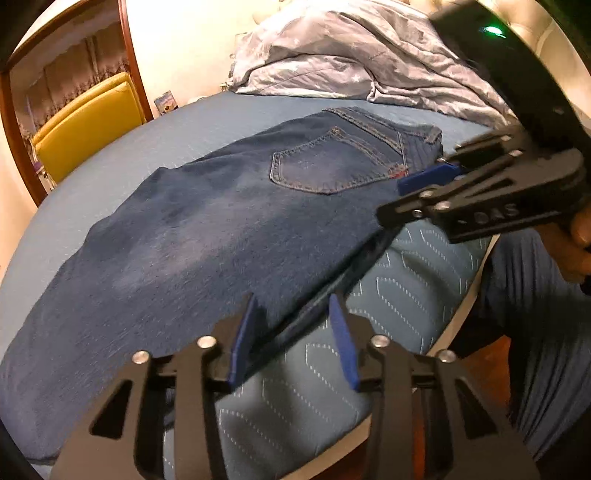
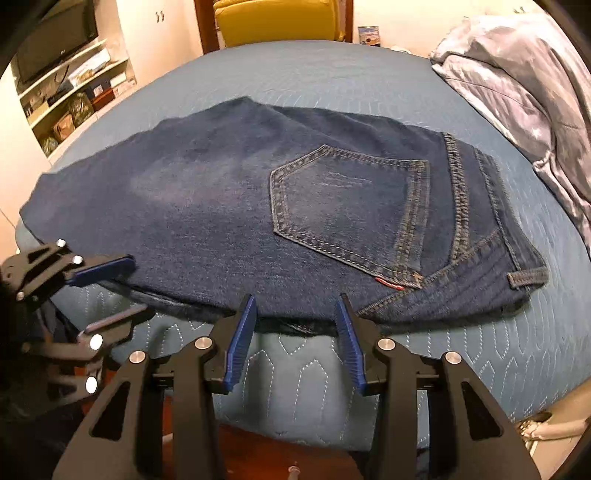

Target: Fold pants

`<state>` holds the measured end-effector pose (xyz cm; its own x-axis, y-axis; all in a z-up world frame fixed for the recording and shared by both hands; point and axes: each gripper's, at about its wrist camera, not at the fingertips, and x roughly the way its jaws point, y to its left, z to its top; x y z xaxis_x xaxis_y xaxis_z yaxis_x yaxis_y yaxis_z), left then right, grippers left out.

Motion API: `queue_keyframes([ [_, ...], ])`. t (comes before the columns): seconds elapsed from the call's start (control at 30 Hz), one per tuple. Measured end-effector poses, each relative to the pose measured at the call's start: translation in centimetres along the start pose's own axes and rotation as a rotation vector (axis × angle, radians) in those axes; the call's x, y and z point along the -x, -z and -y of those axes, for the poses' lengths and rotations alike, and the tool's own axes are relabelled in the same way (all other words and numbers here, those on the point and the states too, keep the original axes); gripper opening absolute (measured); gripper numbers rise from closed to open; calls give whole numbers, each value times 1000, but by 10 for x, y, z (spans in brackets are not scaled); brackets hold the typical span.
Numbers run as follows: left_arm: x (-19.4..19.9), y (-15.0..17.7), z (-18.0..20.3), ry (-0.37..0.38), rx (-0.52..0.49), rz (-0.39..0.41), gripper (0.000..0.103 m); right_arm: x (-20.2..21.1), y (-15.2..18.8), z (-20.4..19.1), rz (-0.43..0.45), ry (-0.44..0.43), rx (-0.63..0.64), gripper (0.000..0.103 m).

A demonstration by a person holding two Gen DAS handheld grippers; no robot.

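Jeans (image 2: 229, 206) lie flat on the blue quilted bedspread (image 2: 332, 77), back side up, already doubled leg over leg. Long axis runs left to right across my right wrist view: waistband (image 2: 491, 206) at the right end toward the rumpled grey duvet (image 2: 524, 85), legs running off to the left. Back pocket (image 2: 347, 206) faces up, its point aimed at the near bed edge, small red tab (image 2: 389, 283) at its lower corner. Belt loop (image 2: 526, 278) shows at the near right corner. Near long edge of the denim sits just inside the bed edge.

My right gripper (image 2: 295, 314) is at that near edge, below the pocket, fingers spread wide with nothing between them; the tips just reach the fabric edge, can't tell if they touch.

My left gripper (image 1: 291, 317) is further along the leg, also spread wide and holding nothing, one blue pad (image 1: 242, 343) over the denim, the other over bare bedspread. From the right wrist it shows at far left (image 2: 110, 291), jaws apart at the leg's edge.

Beyond the bed: yellow chair (image 2: 277, 20), wooden door frame (image 1: 135, 62), shelves (image 2: 74, 92) with a TV (image 2: 55, 37) on the left wall.
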<state>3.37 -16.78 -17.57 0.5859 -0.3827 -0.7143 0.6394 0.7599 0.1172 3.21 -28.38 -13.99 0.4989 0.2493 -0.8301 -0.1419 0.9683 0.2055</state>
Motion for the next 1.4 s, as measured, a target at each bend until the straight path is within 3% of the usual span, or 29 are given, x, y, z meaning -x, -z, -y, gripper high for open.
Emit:
queue_keyframes([
  [0.13, -1, 6, -2, -33, -62, -29, 34, 10, -2, 12, 20, 31, -38, 50],
  [0.2, -2, 6, -4, -23, -54, -34, 23, 13, -3, 18, 31, 53, -54, 65],
  [0.37, 5, 6, 10, -62, -142, -31, 1, 18, -4, 35, 53, 116, -88, 76],
  [0.77, 13, 8, 16, -86, -168, -26, 0, 23, -2, 67, 77, 180, -188, 78],
  [0.97, 6, 12, 16, -76, -147, -42, 0, 21, -30, 79, 136, 226, -203, 78],
  [1.07, 7, 12, 14, -78, -129, -44, 0, -1, -42, 85, 103, 272, -182, 81],
  [1.13, 13, 8, 6, -57, -62, -32, 1, -21, -39, 89, 33, 334, -165, 81],
  [1.17, 21, 5, -7, -14, 31, -20, 6, -35, -33, 94, -20, 341, -172, 81],
  [1.23, 31, 5, -34, -2, 172, 3, 19, -35, -25, 102, 7, 311, -223, 86],
  [1.27, 36, 7, -52, -20, 243, 14, 29, -36, -22, 105, 7, 298, -236, 85],
  [1.3, 39, 12, -69, -39, 301, 19, 33, -36, -21, 106, 15, 290, -236, 85],
  [1.4, 40, 34, -122, -129, 454, -27, 33, -38, -22, 104, 7, 314, -214, 86],
])
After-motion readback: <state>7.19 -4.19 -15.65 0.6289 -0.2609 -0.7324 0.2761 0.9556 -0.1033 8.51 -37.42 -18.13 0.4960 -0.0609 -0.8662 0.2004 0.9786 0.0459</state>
